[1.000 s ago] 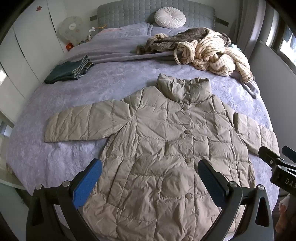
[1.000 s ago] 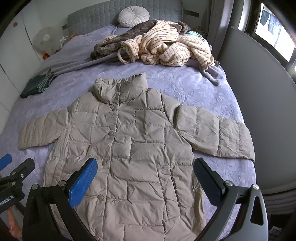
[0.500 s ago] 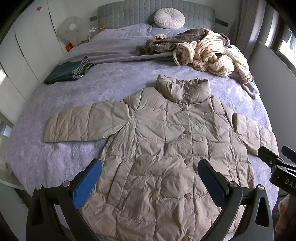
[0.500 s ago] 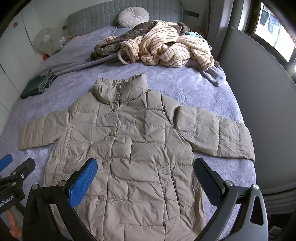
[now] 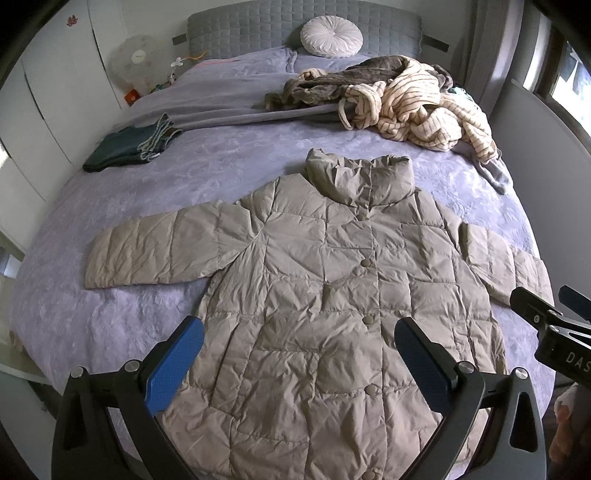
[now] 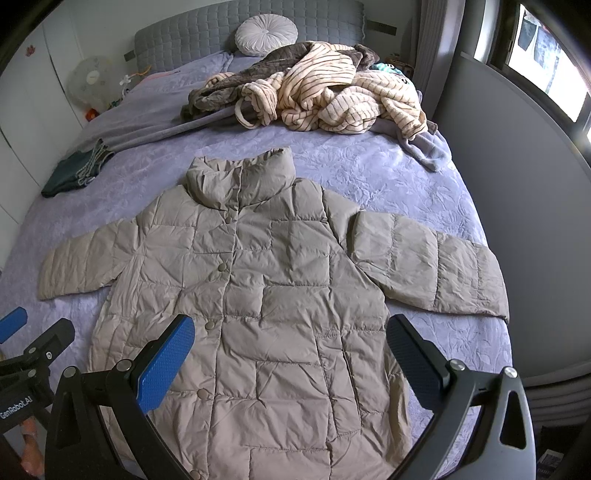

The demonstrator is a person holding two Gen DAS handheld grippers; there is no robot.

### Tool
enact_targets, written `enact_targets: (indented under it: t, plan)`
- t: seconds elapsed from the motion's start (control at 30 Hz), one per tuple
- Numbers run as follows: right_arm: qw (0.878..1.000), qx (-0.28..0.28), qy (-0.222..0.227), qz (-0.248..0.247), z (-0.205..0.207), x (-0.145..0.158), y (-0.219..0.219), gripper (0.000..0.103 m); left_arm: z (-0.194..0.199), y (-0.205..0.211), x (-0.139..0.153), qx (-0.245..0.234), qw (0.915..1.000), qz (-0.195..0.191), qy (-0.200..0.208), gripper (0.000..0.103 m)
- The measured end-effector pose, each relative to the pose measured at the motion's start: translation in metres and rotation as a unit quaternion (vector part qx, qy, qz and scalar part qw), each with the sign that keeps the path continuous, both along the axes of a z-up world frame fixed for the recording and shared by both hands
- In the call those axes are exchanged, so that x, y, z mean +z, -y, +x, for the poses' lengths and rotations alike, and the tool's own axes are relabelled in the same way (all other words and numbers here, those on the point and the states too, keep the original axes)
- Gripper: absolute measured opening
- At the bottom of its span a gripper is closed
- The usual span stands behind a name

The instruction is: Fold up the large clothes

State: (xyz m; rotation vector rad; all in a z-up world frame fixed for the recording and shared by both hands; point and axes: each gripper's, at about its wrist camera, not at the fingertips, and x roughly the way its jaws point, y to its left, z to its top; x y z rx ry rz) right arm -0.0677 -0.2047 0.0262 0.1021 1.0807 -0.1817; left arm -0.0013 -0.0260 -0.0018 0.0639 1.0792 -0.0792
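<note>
Two fisheye views looked down a bed (image 5: 155, 206) covered in a lilac bedspread, with a beige quilted puffer jacket (image 5: 332, 295) spread flat on it, front side up and buttoned, collar toward the headboard. At the far left of the bed lay a small stack of folded dark green clothes (image 5: 125, 149), well apart from the jacket. The jacket's one sleeve (image 5: 159, 251) stretched straight out toward that side. In the left wrist view, the left claw (image 5: 299, 365) hovered above the jacket's lower front with its blue-padded fingers (image 5: 175, 363) spread wide and nothing between them. In the right wrist view, the right claw (image 6: 290, 362) hung likewise over the hem area, its jaws wide apart and empty. The jacket's other sleeve (image 6: 428, 266) reached out toward the right edge of the bed, near a grey wall panel. Further back, to the right of centre, a heap of cream striped and brown fleecy clothes (image 5: 399, 96) sat crumpled by the head of the bed, clear of the jacket's collar. A round white cushion (image 5: 331, 37) leaned against the grey padded headboard (image 5: 240, 27) behind it.
</note>
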Motion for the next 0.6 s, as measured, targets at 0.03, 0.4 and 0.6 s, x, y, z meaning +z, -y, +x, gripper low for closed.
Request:
enact_targets:
  t: [0.03,0.4,0.6]
  plan:
    - [1.000,0.000,0.000,0.000,0.0001,0.0000,0.0000,0.103,-0.0003,-0.0013,0.0003,-0.001,1.0000,0.000,0.000,0.103]
    - [1.000,-0.001,0.001,0.000,0.0001,0.0003,-0.0002,0.103,0.0000,-0.0027,0.0000,-0.002,1.0000,-0.001,0.000,0.103]
    - [1.000,-0.001,0.001,0.000,0.0001,0.0004,-0.0003,0.103,0.0001,-0.0033,-0.0001,-0.002,1.0000,-0.001,0.000,0.103]
